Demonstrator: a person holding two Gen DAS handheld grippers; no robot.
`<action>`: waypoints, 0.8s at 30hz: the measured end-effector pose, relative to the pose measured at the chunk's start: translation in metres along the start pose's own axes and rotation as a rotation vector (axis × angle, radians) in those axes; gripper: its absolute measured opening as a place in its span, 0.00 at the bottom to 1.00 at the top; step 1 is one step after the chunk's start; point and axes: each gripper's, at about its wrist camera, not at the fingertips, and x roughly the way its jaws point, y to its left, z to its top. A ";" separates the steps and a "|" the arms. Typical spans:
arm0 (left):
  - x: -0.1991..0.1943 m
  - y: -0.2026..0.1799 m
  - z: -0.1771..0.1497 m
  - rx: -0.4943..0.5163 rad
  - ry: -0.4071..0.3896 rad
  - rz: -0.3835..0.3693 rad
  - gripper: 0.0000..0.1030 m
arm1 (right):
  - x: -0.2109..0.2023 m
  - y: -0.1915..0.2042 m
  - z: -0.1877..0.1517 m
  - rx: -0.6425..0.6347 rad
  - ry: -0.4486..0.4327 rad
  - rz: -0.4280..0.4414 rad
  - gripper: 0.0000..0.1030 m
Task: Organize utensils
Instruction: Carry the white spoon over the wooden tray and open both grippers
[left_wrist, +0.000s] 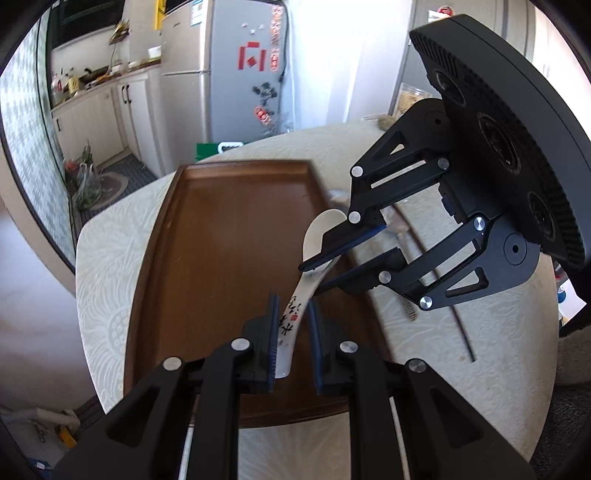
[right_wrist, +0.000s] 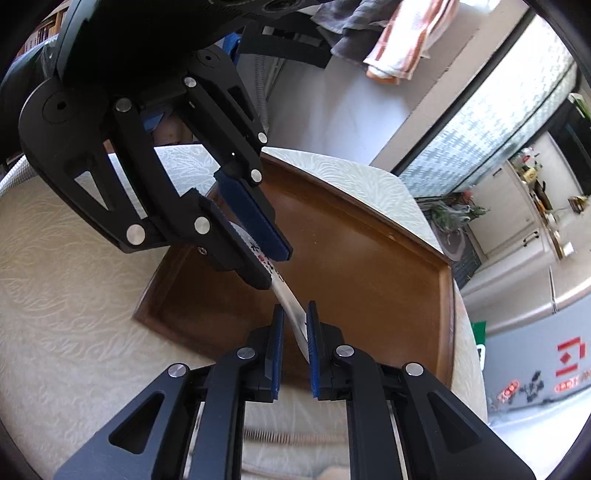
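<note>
A white ceramic soup spoon (left_wrist: 314, 254) with red and black characters on its handle hangs above a brown wooden tray (left_wrist: 221, 258). My left gripper (left_wrist: 291, 306) is shut on the spoon's handle end. My right gripper (left_wrist: 314, 277) reaches in from the right, its jaws around the spoon's neck below the bowl. In the right wrist view the spoon (right_wrist: 286, 295) runs from the left gripper (right_wrist: 273, 269) down between my right gripper's pads (right_wrist: 293, 314), touching the right pad; a gap shows on the left side. The tray (right_wrist: 369, 258) lies beneath.
The tray sits on a table with a cream patterned cloth (left_wrist: 107, 251). Dark chopsticks (left_wrist: 443, 280) and other utensils lie on the cloth right of the tray. A fridge (left_wrist: 229, 66) and kitchen cabinets (left_wrist: 110, 110) stand beyond the table.
</note>
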 end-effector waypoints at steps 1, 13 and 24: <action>0.002 0.005 -0.002 -0.009 0.001 -0.001 0.16 | 0.005 0.001 0.003 -0.004 0.002 0.003 0.12; -0.005 0.011 -0.012 0.027 -0.046 0.052 0.69 | 0.000 -0.005 0.004 0.019 -0.038 -0.053 0.73; -0.017 -0.057 0.037 0.136 -0.126 0.033 0.76 | -0.143 -0.056 -0.108 0.342 -0.129 -0.275 0.77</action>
